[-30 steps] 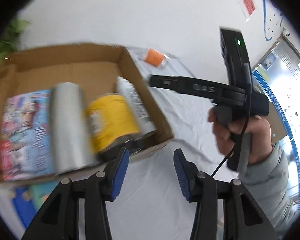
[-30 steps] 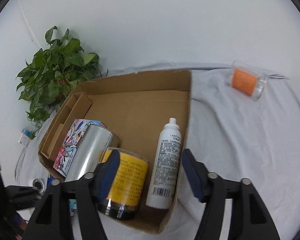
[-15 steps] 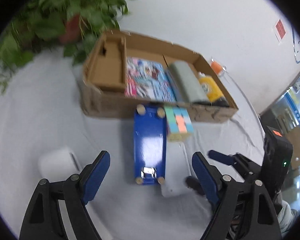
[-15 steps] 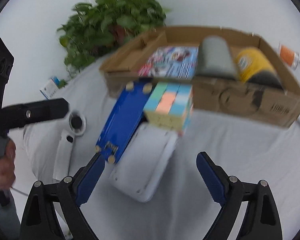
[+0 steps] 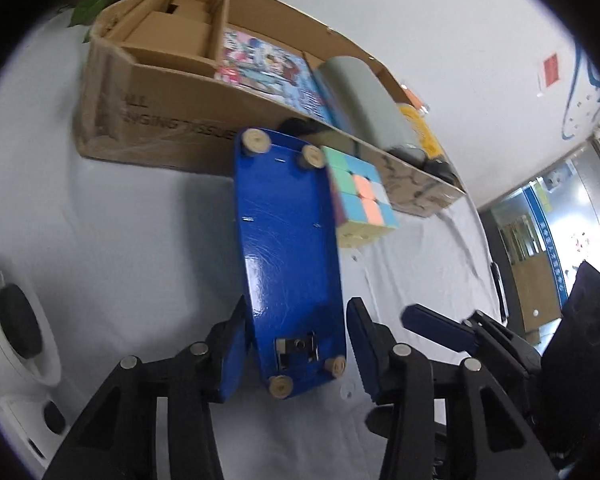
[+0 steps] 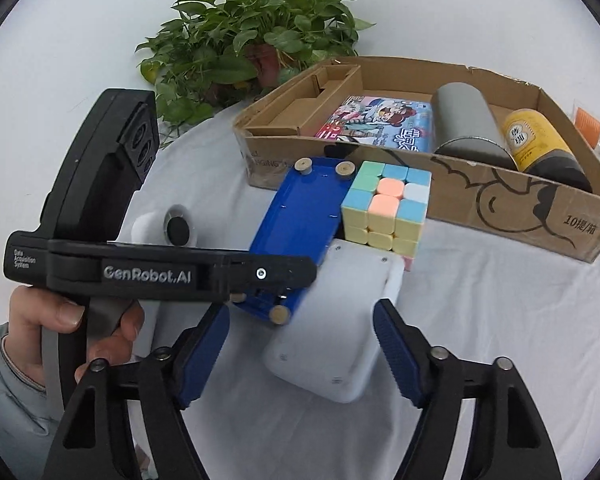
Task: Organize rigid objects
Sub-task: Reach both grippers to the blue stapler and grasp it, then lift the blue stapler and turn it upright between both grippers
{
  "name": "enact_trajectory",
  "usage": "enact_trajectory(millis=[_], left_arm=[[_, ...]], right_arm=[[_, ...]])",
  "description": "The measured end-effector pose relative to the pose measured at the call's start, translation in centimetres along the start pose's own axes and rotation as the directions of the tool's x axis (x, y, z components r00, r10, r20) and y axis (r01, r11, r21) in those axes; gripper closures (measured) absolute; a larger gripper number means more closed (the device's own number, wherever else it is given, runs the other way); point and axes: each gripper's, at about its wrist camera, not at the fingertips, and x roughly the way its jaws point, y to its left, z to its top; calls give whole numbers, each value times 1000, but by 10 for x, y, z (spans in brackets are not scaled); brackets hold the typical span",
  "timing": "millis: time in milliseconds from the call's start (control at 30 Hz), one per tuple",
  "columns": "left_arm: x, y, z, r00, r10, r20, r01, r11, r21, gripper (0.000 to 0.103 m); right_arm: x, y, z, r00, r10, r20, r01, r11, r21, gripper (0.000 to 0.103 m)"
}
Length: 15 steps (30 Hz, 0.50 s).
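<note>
Two tongs work here. We bring our left gripper (image 5: 296,354) around the near end of the blue case (image 5: 288,240), which lies at twelve o'clock, leaning toward the cardboard box (image 6: 500,204); its jaws have just been closing, not visibly clamped yet. Our right gripper (image 6: 300,354), released though narrowing, straddles the white device (image 6: 336,332) under the pastel cube (image 6: 388,208), probably to steady it.

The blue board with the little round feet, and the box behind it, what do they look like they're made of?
Blue board: probably glossy hard plastic or lacquered wood; it shows shine and fine scratches. Its round feet look like pale wood or cork. Box: plain brown corrugated cardboard, matte, with printed text and a drawn outline.
</note>
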Motion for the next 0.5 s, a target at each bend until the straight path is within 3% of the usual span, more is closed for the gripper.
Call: enact_trajectory(millis=[100, 200, 367, 500], left_arm=[[4, -12, -5, 997, -77, -14, 77, 997, 19, 58], [1, -10, -9, 995, -93, 24, 94, 995, -20, 58], [-36, 15, -12, 988, -25, 155, 44, 992, -116, 58], [-65, 22, -19, 977, 51, 205, -27, 993, -117, 58]], right_arm=[[-5, -6, -6, 1000, -26, 5, 26, 1000, -17, 32], [-4, -8, -7, 997, -76, -15, 75, 996, -41, 30], [9, 13, 3, 988, -154, 32, 157, 977, -142, 30], [34, 38, 5, 982, -188, 7, 185, 956, -226, 32]])
